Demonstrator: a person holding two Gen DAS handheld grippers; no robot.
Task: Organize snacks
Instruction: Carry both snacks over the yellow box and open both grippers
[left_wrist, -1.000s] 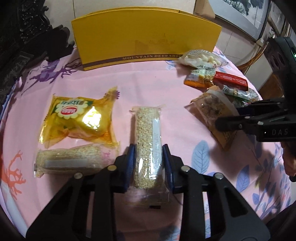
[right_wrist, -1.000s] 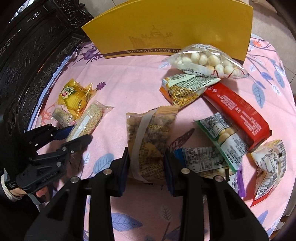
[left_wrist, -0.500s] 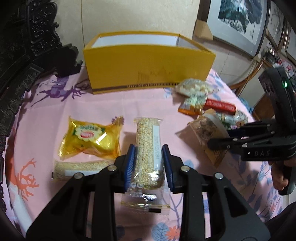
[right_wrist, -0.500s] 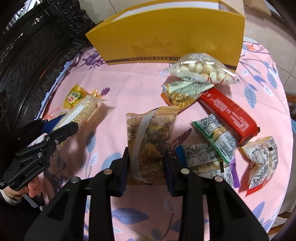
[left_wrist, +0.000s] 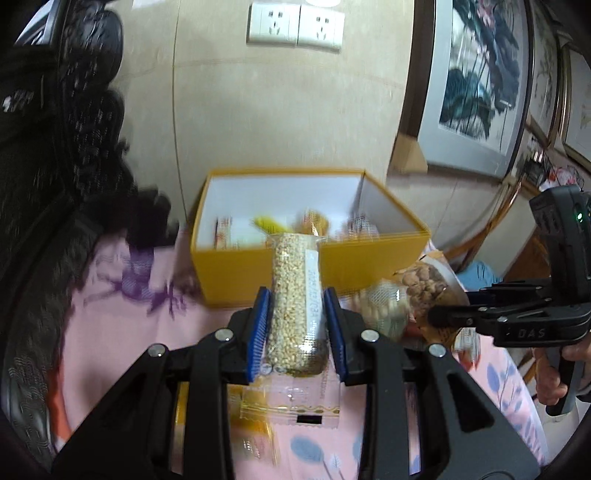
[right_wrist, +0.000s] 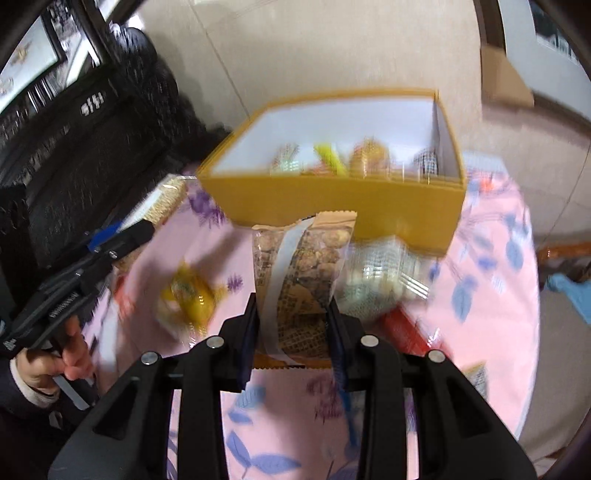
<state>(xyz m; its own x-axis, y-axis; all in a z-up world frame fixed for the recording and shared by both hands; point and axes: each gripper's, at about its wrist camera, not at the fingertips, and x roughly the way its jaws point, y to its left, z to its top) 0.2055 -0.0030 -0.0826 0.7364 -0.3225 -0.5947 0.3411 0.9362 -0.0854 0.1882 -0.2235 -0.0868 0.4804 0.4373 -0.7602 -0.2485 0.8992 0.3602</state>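
Note:
My left gripper (left_wrist: 297, 332) is shut on a clear packet of puffed-grain bar (left_wrist: 295, 295) and holds it lifted, pointing at the yellow box (left_wrist: 310, 266). My right gripper (right_wrist: 291, 332) is shut on a brown nut snack bag (right_wrist: 301, 273), also lifted off the table in front of the yellow box (right_wrist: 332, 203). The box is open and holds several snack packets (right_wrist: 332, 158). The right gripper with its bag shows at the right of the left wrist view (left_wrist: 436, 317). The left gripper shows at the left of the right wrist view (right_wrist: 122, 236).
A pink patterned tablecloth (right_wrist: 491, 295) covers the round table. A yellow pastry packet (right_wrist: 188, 295), a white ball-snack bag (right_wrist: 384, 280) and a red packet (right_wrist: 402, 328) lie on it. Dark carved furniture (right_wrist: 92, 129) stands at the left. A wall with framed pictures (left_wrist: 480, 74) is behind.
Both grippers have lifted their packets off the table and tilted up toward the yellow box; the box interior now shows. The views are motion-blurred.

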